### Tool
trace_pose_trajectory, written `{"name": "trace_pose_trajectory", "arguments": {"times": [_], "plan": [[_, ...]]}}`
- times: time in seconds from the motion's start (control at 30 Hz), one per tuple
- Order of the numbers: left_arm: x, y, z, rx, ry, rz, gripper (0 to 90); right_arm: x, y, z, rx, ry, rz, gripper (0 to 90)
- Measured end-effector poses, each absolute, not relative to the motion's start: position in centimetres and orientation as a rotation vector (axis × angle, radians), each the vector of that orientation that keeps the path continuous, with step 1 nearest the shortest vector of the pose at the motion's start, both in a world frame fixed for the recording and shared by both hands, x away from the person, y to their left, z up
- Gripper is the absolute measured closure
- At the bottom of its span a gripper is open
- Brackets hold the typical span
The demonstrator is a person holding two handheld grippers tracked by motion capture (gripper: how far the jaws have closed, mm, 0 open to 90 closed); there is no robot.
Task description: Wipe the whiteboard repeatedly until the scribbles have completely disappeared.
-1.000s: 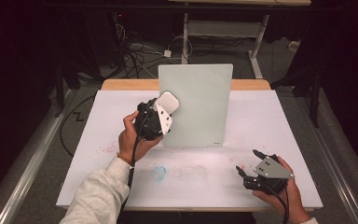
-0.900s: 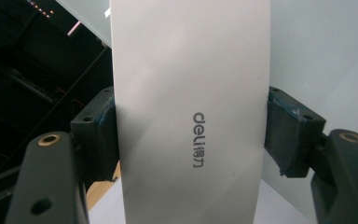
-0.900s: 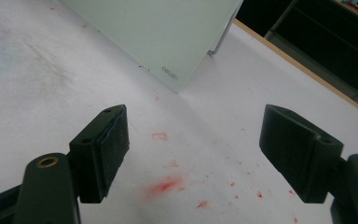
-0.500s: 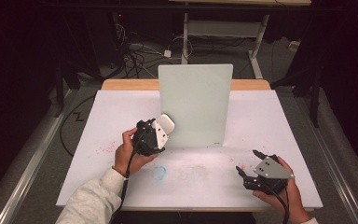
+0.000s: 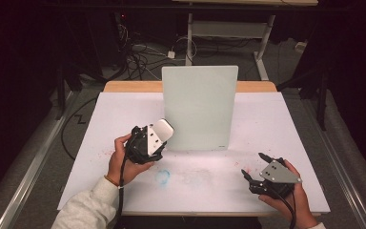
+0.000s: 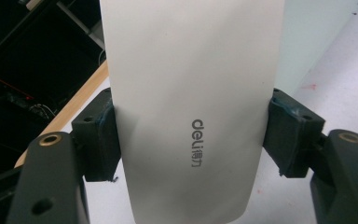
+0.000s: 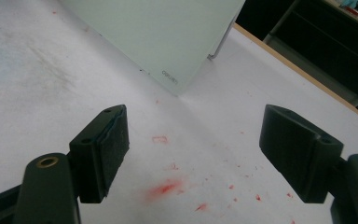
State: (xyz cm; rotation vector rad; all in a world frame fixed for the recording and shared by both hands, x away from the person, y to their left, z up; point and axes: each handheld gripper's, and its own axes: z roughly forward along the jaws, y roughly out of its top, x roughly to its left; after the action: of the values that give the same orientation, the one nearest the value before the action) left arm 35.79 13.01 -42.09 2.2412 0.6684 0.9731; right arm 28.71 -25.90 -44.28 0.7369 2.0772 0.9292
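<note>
The pale upright board (image 5: pixel 199 107) looks like smooth frosted glass; the white eraser (image 6: pixel 191 107) is smooth matt plastic; the bench (image 5: pixel 267 119) top is matt white, stained.

A white sheet (image 5: pixel 286 119) covers the counter (image 5: pixel 128 86), whose wooden edge shows at twelve o'clock. Red marker stains (image 7: pixel 165 188) and a blue smudge (image 5: pixel 162 177) mark the sheet toward six o'clock. Cables (image 5: pixel 140 52) and a metal frame (image 5: pixel 228 28) lie on the floor beyond.
</note>
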Motion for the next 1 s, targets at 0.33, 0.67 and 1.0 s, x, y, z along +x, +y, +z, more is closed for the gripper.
{"name": "trace_pose_trajectory", "arguments": {"times": [0.33,0.67,1.0], "plan": [[34.5,13.7,-41.6,2.236,0.629,0.890,29.0,28.8,-25.9,-44.3,0.738,2.076,0.932,24.6],[33.7,12.9,-41.4,2.226,0.585,0.810,28.9,29.0,-25.9,-44.2,0.746,2.075,0.932,24.6],[33.1,12.3,-41.5,2.253,0.526,0.760,29.0,29.1,-25.9,-44.3,0.750,2.076,0.932,24.6]]}}
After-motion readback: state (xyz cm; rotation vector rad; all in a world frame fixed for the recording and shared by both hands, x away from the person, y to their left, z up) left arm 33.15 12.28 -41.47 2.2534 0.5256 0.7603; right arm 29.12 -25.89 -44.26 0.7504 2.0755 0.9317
